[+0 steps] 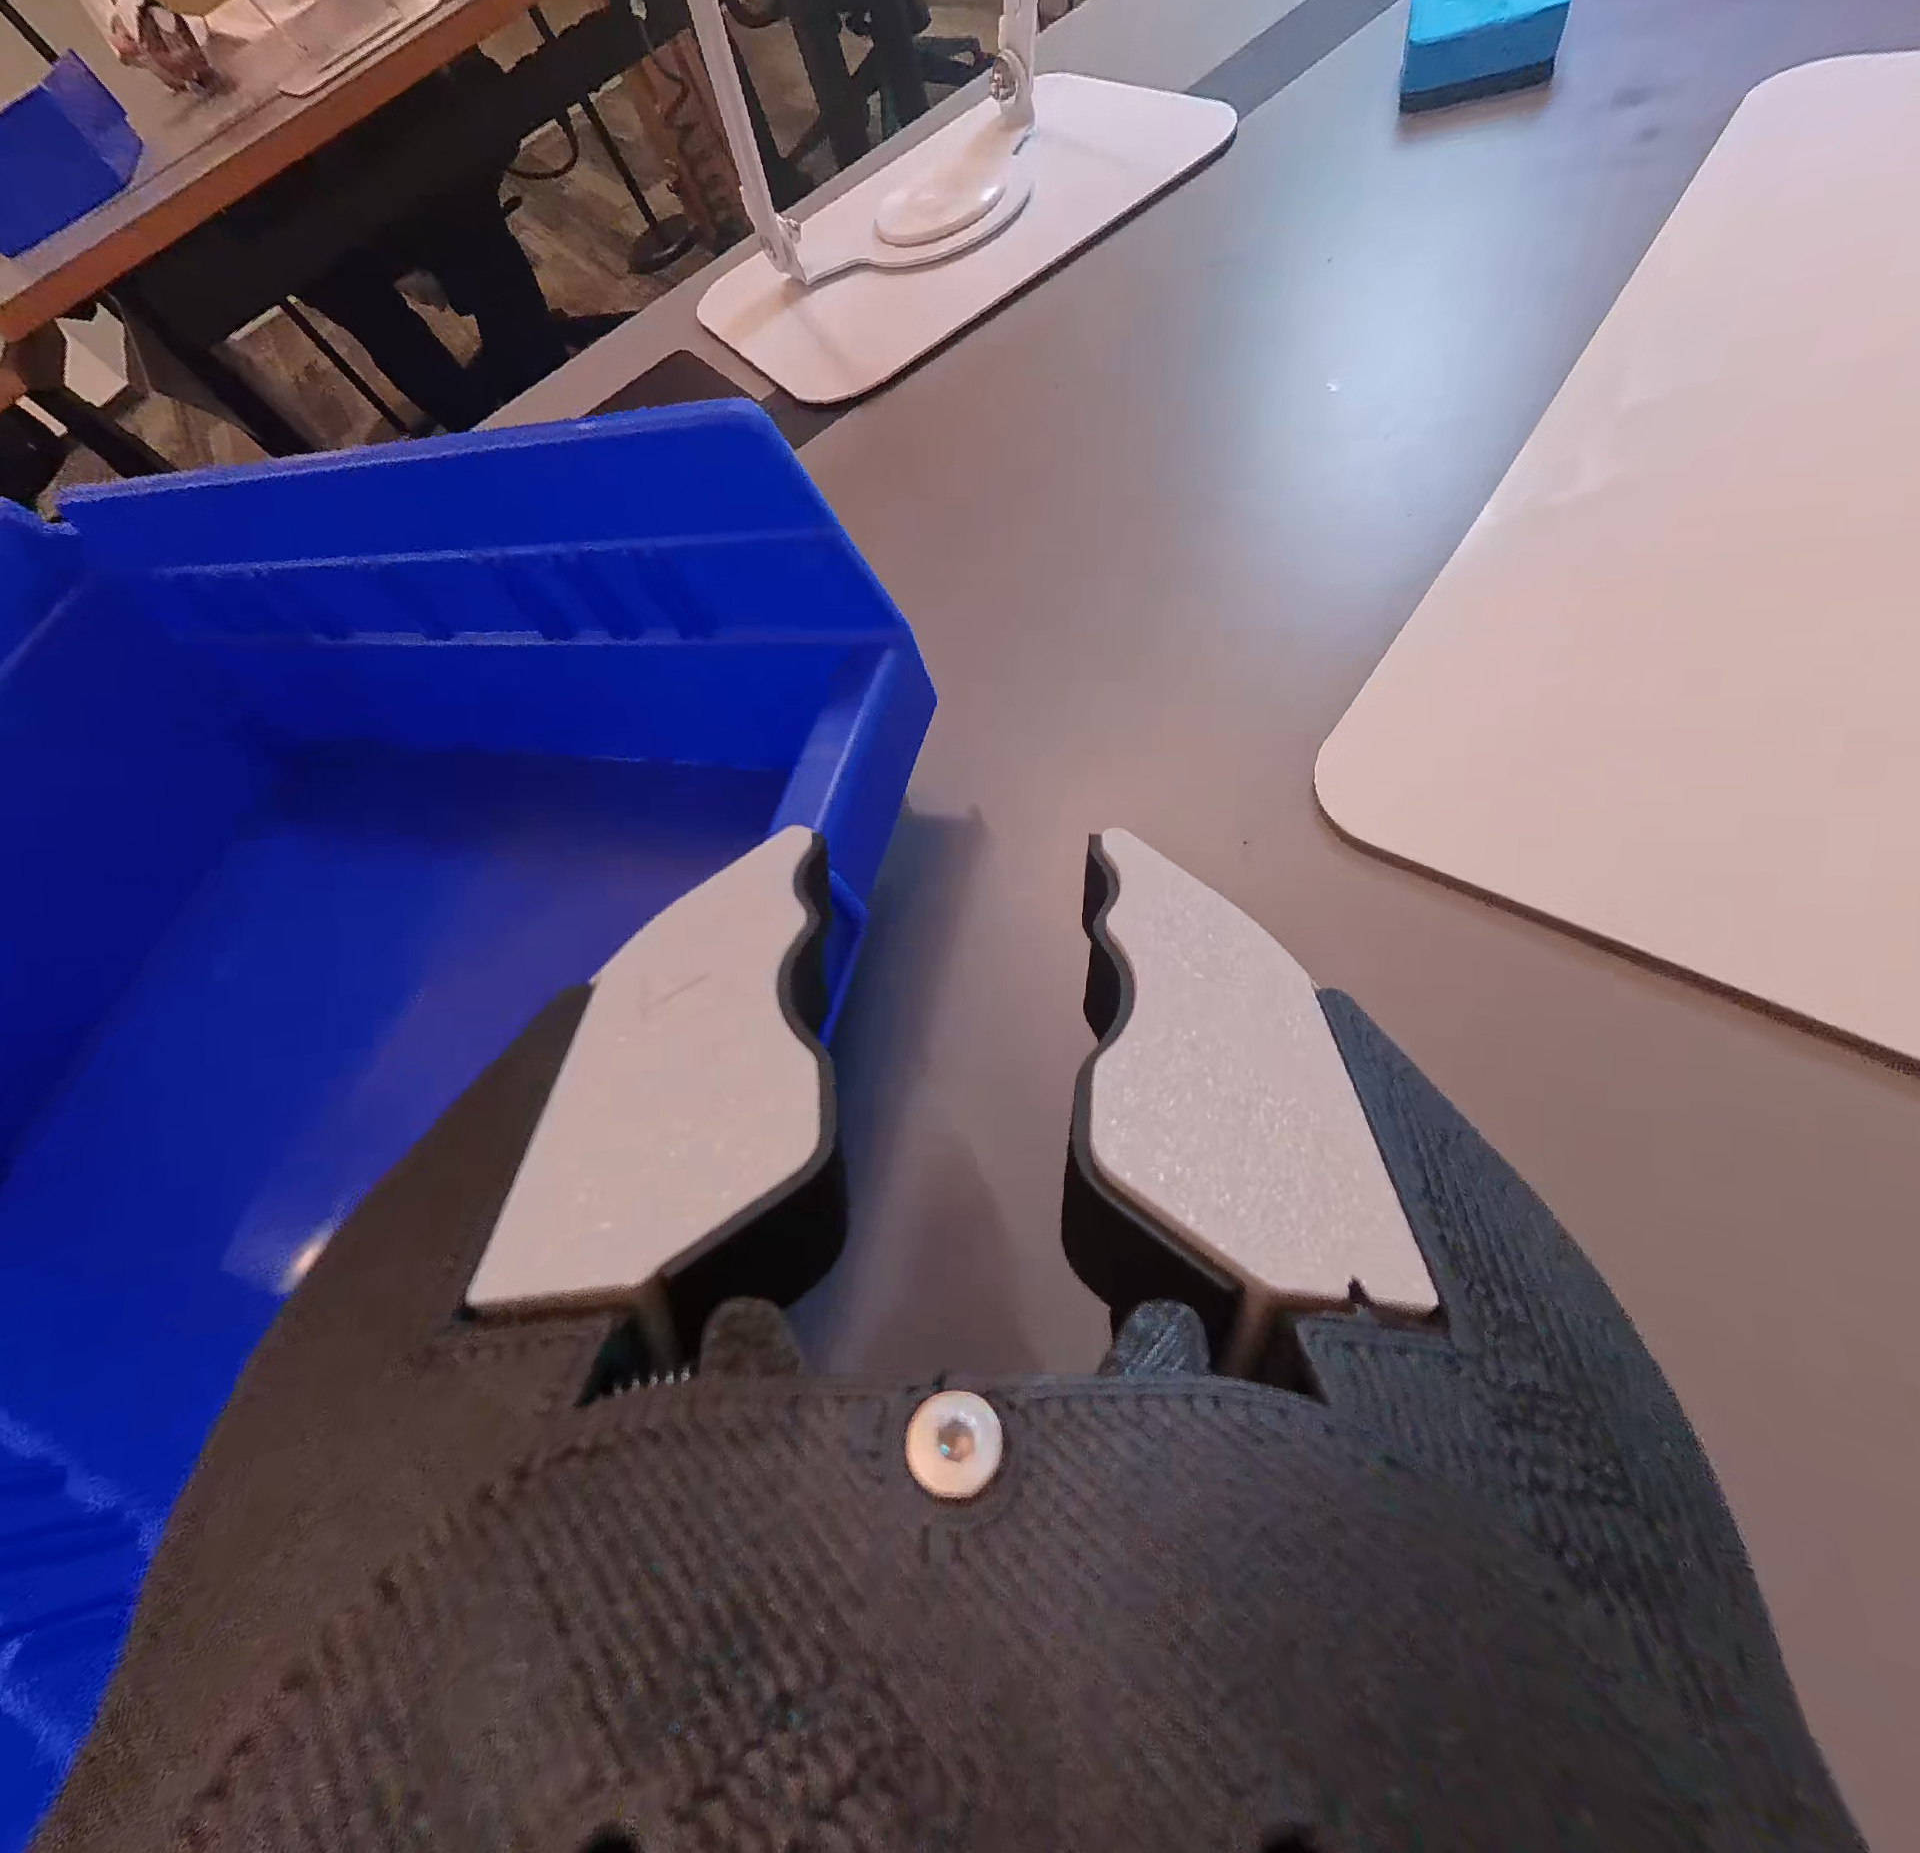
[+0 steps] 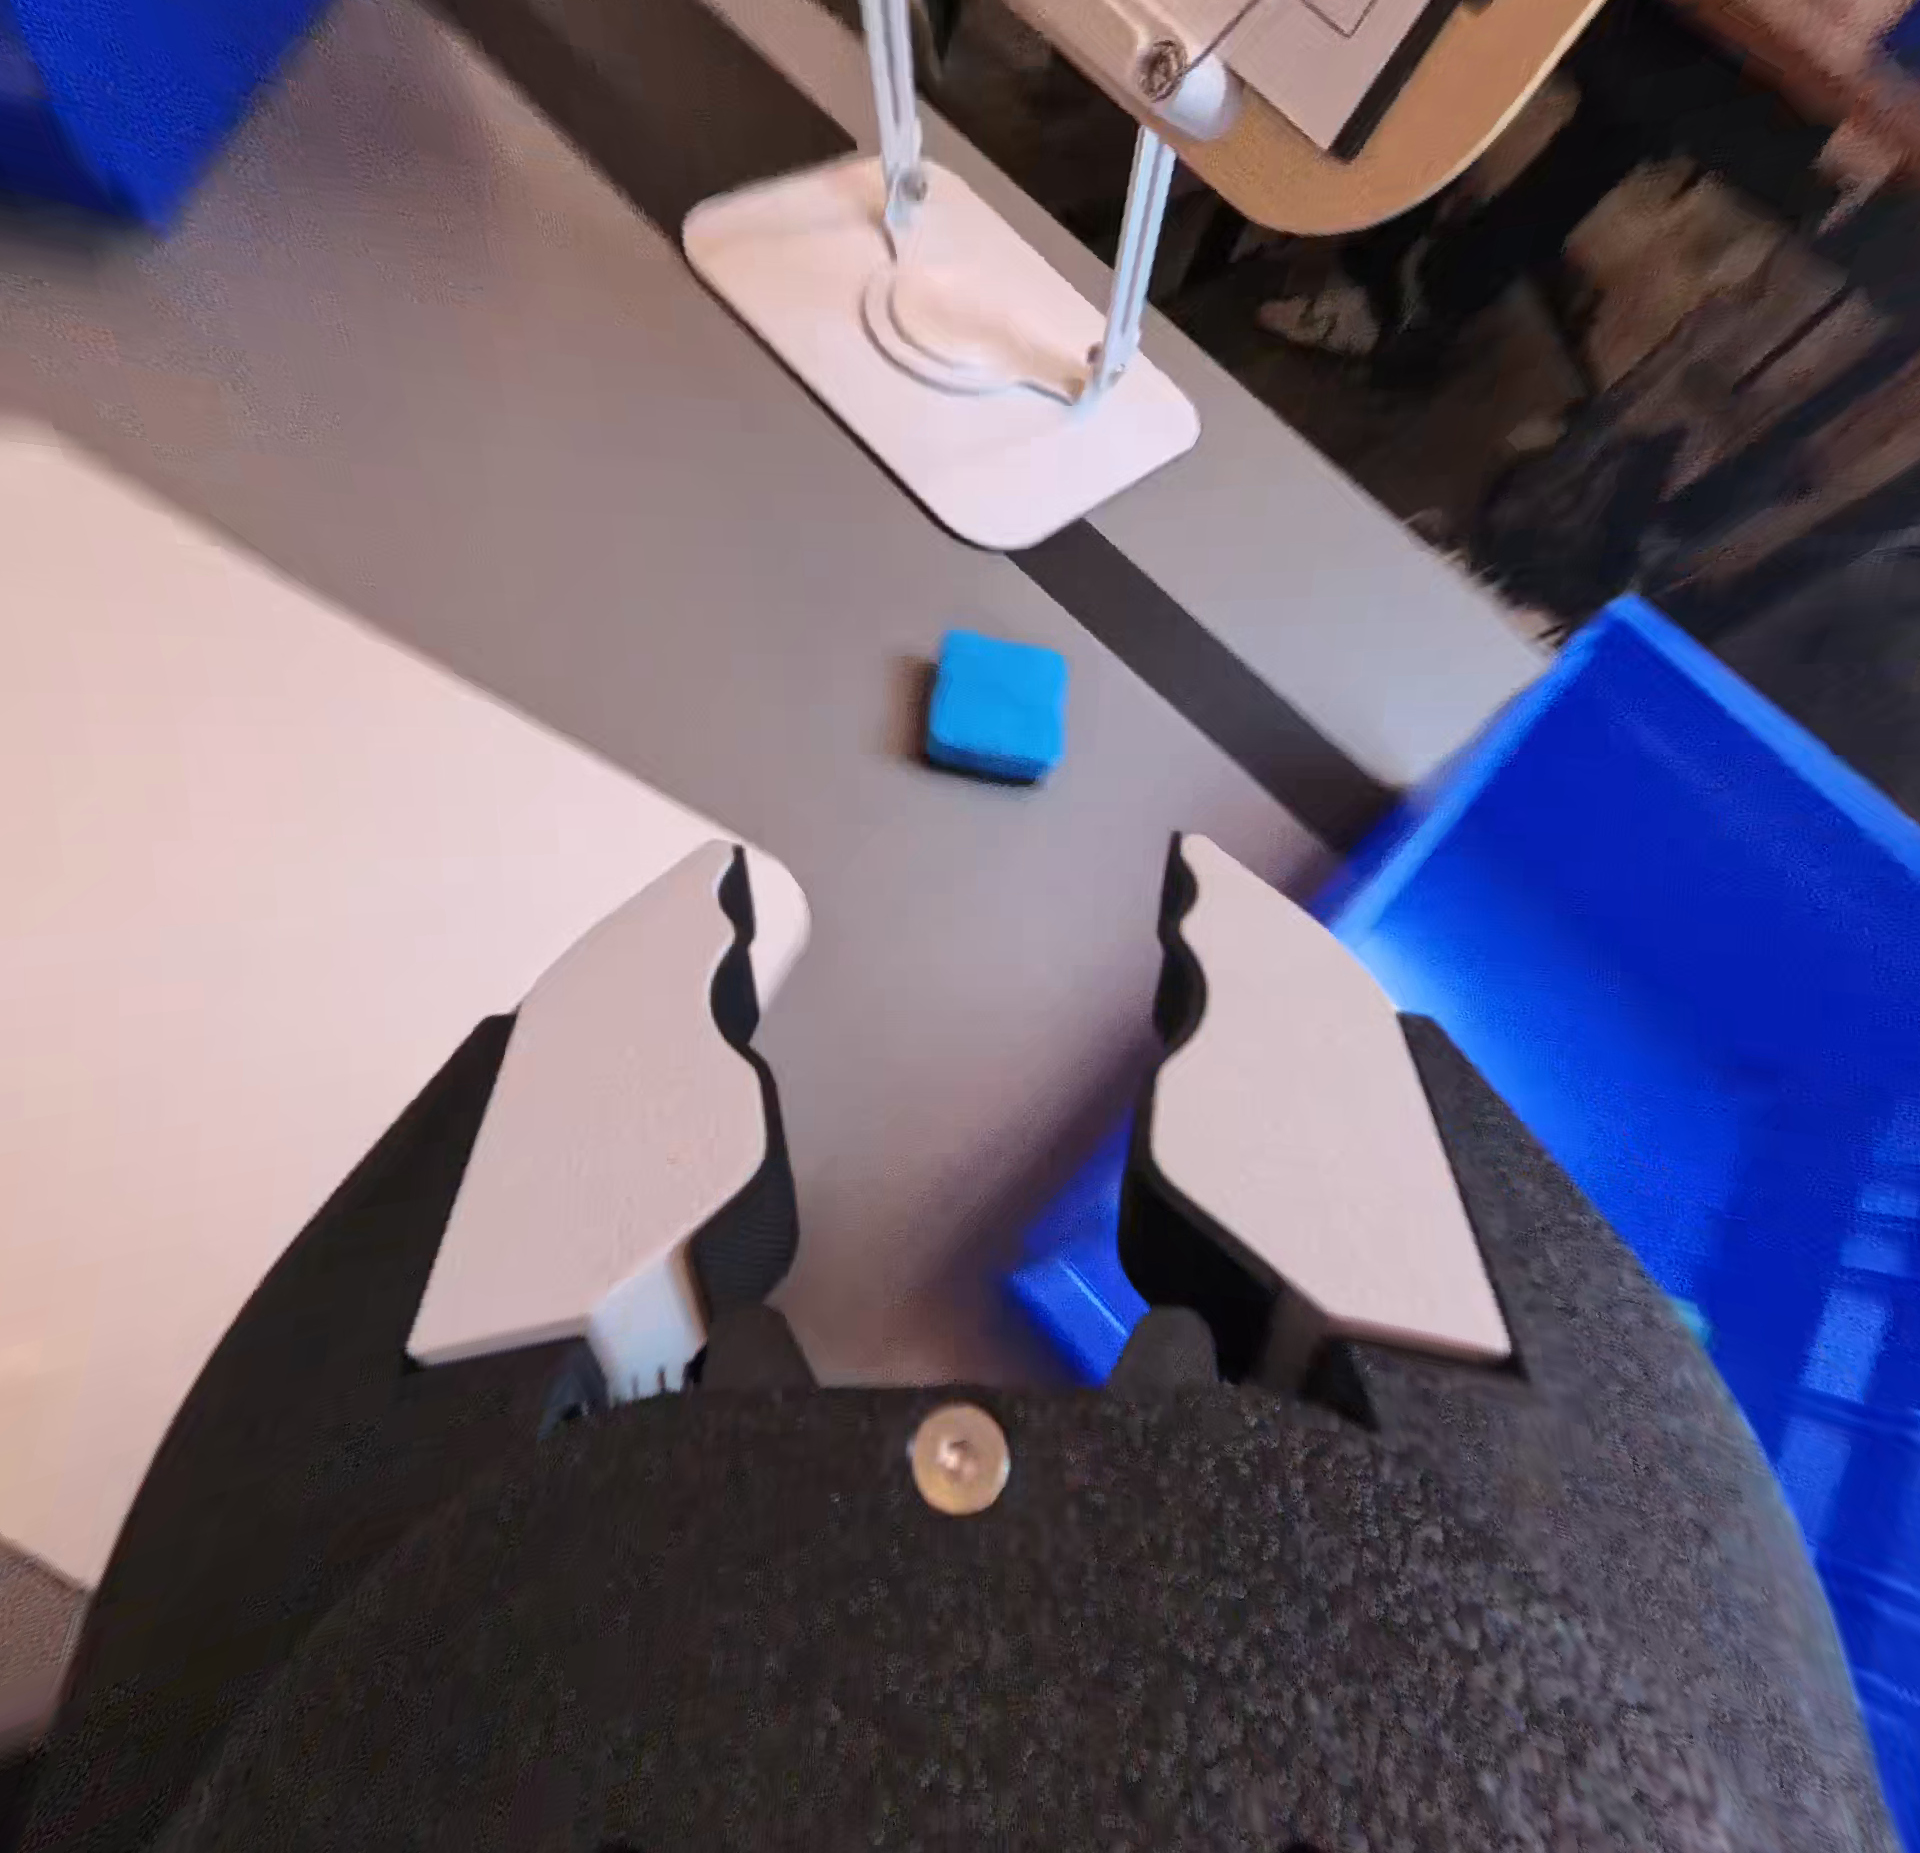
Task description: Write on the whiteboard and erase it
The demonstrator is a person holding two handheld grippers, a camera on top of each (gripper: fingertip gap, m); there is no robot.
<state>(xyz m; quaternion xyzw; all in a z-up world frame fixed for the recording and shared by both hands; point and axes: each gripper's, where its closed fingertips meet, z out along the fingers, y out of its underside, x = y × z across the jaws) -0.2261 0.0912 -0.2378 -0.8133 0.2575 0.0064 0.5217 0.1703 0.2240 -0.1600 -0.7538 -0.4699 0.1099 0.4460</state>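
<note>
My left claw (image 1: 956, 858) hangs with its jaws spread and nothing between them, over the dark grey table (image 1: 1143, 577) at the corner of a blue bin (image 1: 436, 764). My right claw (image 2: 956, 858) is likewise spread and empty, above bare table between the whiteboard (image 2: 260, 764) on one side and a blue bin (image 2: 1662, 972) on the other.

Only the left view looks into its bin, showing the ribbed far wall and the floor, and it alone shows a wooden bench (image 1: 312, 110) beyond the table. Only the right view, which is blurred, shows a pale board (image 2: 1330, 47) high above the white stand base (image 2: 987, 380), and a third patch of blue at the top left corner, too smeared for me to name.

By count: one whiteboard, lying flat on the table with no marks on it that I can see; one blue eraser (image 2: 992, 702) on the table just past the board's corner, ahead of my right claw; one stand with two thin white struts; two claws. No marker shows in either view.
</note>
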